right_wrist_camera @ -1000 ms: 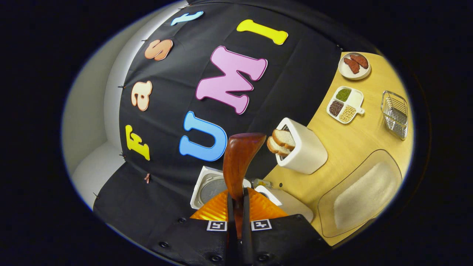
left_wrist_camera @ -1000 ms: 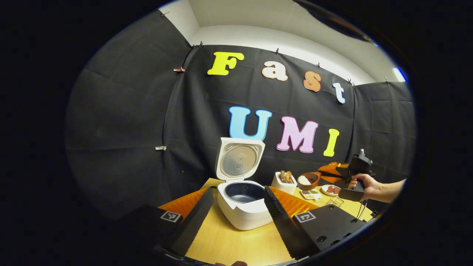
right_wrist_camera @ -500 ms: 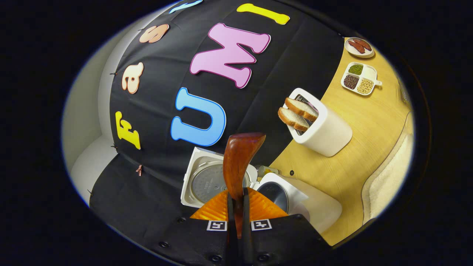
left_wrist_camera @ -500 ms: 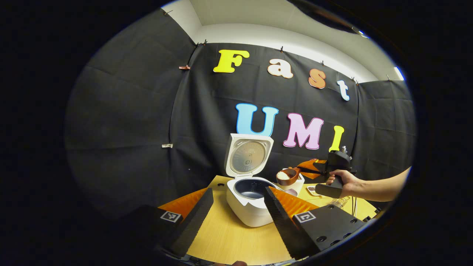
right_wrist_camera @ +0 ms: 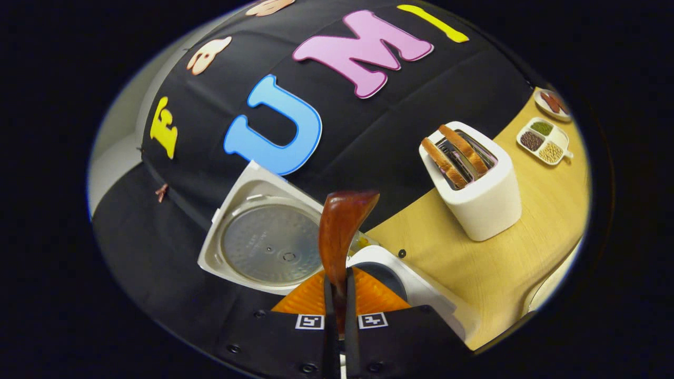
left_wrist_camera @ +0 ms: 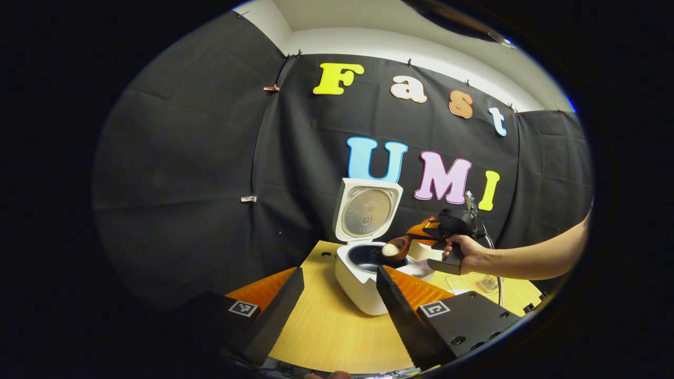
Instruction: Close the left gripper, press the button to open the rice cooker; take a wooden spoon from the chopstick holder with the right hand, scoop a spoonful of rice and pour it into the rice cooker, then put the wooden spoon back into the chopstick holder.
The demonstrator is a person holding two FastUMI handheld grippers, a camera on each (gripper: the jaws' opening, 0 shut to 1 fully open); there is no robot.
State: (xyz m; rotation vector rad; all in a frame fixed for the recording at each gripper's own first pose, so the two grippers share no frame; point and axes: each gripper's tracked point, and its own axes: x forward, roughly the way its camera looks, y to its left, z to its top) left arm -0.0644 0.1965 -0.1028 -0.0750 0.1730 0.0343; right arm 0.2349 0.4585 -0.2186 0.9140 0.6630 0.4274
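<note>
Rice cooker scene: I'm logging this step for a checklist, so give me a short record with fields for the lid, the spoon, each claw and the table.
rice cooker: on the wooden table, lid up, inner pot exposed
wooden spoon: loaded with rice, bowl over the pot's rim, tilted
right claw: shut on the spoon's handle
left claw: open, holding nothing, short of the cooker
toaster: two bread slices in its slots
divided dish: three kinds of grains or beans

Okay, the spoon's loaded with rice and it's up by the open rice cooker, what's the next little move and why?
Probably tip the wooden spoon over so the rice falls into the pot. The right gripper is shut on its handle, the rice cooker has its lid up, and the loaded bowl hangs at the pot's rim. A slight nudge further over the opening first may help avoid spilling.
</note>
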